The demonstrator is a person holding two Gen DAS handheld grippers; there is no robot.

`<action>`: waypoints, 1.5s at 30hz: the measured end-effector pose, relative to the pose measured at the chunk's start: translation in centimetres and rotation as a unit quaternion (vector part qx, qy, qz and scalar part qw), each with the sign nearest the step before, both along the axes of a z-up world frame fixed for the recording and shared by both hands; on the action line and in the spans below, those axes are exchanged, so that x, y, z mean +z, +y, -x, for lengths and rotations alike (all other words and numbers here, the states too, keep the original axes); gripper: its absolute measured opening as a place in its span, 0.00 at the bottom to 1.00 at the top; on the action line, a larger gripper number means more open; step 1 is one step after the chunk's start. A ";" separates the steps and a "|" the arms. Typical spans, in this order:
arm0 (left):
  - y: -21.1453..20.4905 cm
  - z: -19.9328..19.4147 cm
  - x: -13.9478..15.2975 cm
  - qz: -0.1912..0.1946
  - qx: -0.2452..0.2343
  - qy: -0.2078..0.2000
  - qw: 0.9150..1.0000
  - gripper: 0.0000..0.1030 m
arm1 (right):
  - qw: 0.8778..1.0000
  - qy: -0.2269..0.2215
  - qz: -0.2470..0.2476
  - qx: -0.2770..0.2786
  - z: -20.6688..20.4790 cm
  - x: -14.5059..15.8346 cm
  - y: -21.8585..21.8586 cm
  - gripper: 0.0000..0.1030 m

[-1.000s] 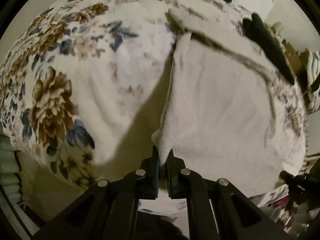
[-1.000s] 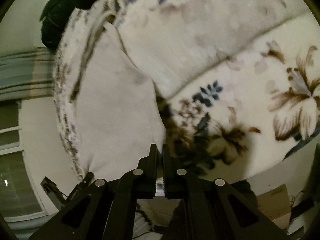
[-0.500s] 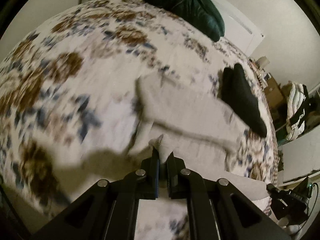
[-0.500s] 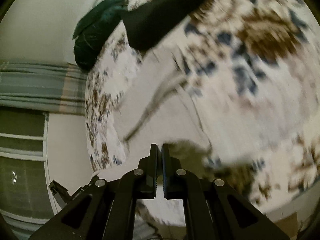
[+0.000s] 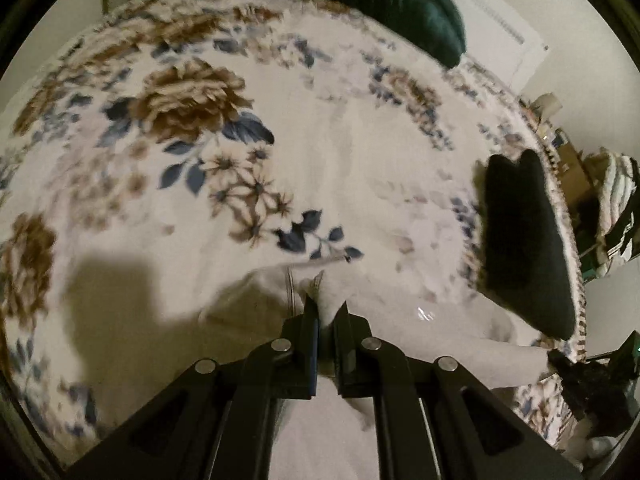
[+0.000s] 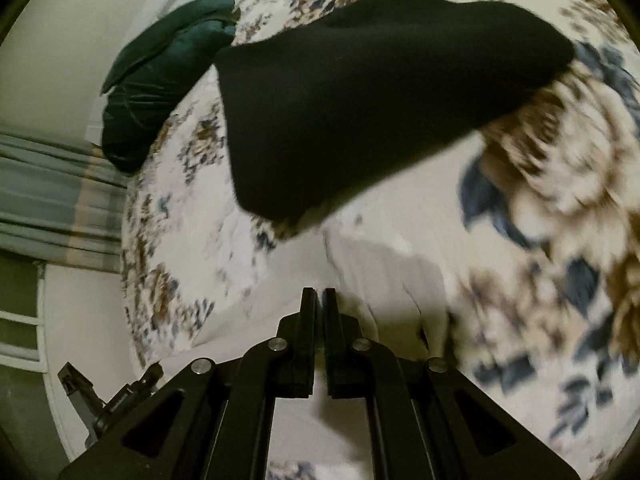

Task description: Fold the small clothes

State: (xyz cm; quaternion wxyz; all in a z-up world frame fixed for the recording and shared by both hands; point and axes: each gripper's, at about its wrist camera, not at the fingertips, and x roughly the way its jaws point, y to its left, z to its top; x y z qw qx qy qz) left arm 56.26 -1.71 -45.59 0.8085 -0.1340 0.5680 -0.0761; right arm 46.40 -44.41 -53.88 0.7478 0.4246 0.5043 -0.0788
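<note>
Garment status: a pale cloth [image 5: 420, 344], the item being folded, is held at two points above the floral bedspread [image 5: 340, 160]. The left gripper [image 5: 326, 310] is closed, with a ridge of the fabric pinched between its fingers. The right gripper [image 6: 319, 300] is also fully closed; the same pale cloth [image 6: 384, 276] lies directly ahead of and beside its tips, but whether fabric is actually caught there cannot be told from the right wrist view.

Risks, as judged:
- Slip at the left grip. Only a narrow bit of fabric is seen between the fingers; a fast pull could strip it out and drop the fold.
- Uneven fold. If the right side holds nothing, the cloth would be dragged by one corner only and would bunch.
- Snagging the black garment [image 5: 520, 248]. It lies near the bed's right edge, just beside the pale cloth, and fills much of the right wrist view [image 6: 360, 100]; it could be swept or dragged along w/ the fold.

Edges & room:
- Bed edge runs close behind the black garment; a room w/ clutter lies beyond. Little margin on that side.
- A dark green pillow [image 5: 400, 4] sits at the head of the bed, well apart.
- Open bedspread is available to the left and centre in the left wrist view; that area is preferred for laying the fold.
</note>
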 end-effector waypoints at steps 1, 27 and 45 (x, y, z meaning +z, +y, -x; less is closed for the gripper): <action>-0.1 -0.8 -0.8 -0.002 -0.001 0.007 1.000 0.08 | 1.000 0.005 0.000 0.002 -0.8 -0.5 0.0 0.04; 4.6 12.9 -8.4 0.117 0.170 0.112 0.972 0.66 | 0.980 0.024 -0.180 -0.083 13.5 -11.5 4.9 0.65; 6.7 24.1 -5.5 0.080 0.128 0.123 0.981 0.21 | 0.984 0.092 -0.145 -0.037 23.1 -7.8 5.6 0.10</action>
